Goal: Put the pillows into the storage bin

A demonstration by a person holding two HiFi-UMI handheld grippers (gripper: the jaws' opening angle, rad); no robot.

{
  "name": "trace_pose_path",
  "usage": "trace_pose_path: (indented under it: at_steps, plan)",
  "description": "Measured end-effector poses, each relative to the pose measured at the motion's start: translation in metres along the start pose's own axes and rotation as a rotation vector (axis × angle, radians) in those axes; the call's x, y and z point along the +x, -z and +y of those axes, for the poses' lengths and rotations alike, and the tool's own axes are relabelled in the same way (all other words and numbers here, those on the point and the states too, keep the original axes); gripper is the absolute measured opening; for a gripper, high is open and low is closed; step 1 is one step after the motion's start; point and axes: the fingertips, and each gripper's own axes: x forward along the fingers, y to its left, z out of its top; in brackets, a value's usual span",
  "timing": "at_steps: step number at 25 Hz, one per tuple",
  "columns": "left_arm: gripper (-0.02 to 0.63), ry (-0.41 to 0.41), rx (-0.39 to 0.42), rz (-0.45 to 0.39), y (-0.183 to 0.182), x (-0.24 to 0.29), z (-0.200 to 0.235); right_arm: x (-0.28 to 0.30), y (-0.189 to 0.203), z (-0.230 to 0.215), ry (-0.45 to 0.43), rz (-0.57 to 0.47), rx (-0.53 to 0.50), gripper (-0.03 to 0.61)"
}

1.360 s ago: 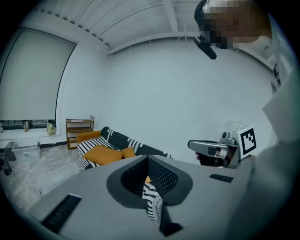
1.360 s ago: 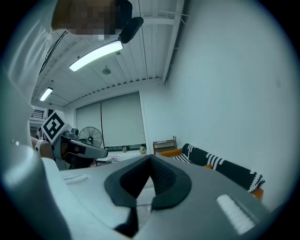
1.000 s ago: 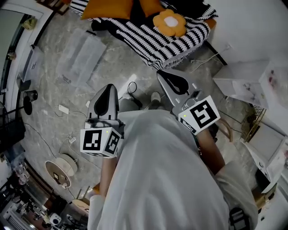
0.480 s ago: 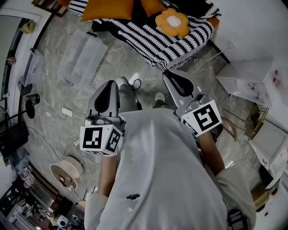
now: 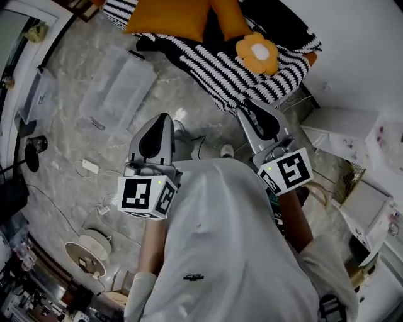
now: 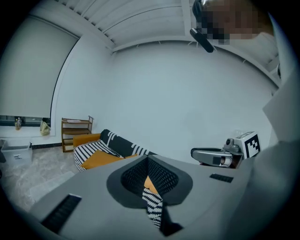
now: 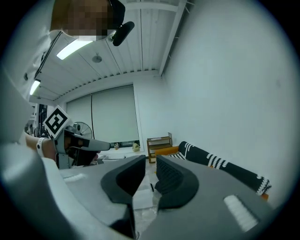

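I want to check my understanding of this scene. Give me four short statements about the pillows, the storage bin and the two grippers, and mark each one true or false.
1. The flower-shaped cushion lies on the striped blanket. True.
2. The right gripper holds an orange pillow. False: its jaws have just been opening and stand slightly apart, with nothing between them.
3. The left gripper has its jaws together and holds nothing. True.
4. The clear storage bin already has pillows in it. False: it sits on the floor with no pillow showing inside, and the orange pillows lie on the blanket.
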Motion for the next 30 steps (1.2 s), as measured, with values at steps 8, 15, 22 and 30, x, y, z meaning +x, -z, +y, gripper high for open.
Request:
trace_pose_path:
  at_steps: [8, 15, 22, 30]
  plan:
    - [0.009, 0.058, -0.012, -0.018, -0.051, 0.007, 0.114, 0.105, -0.031, 0.024, 0.099, 0.002, 0.003, 0.072]
    - [0.009, 0.079, -0.033, -0.009, -0.062, 0.025, 0.172, 0.160, -0.037, 0.043, 0.121, 0.025, -0.011, 0.080]
    - [0.009, 0.075, -0.037, 0.012, -0.075, 0.070, 0.194, 0.208, -0.036, 0.013, 0.096, 0.043, -0.007, 0.087]
    - [0.009, -0.002, -0.043, 0.040, -0.105, 0.149, 0.227, 0.292, -0.033, -0.053, 0.013, 0.067, -0.001, 0.108]
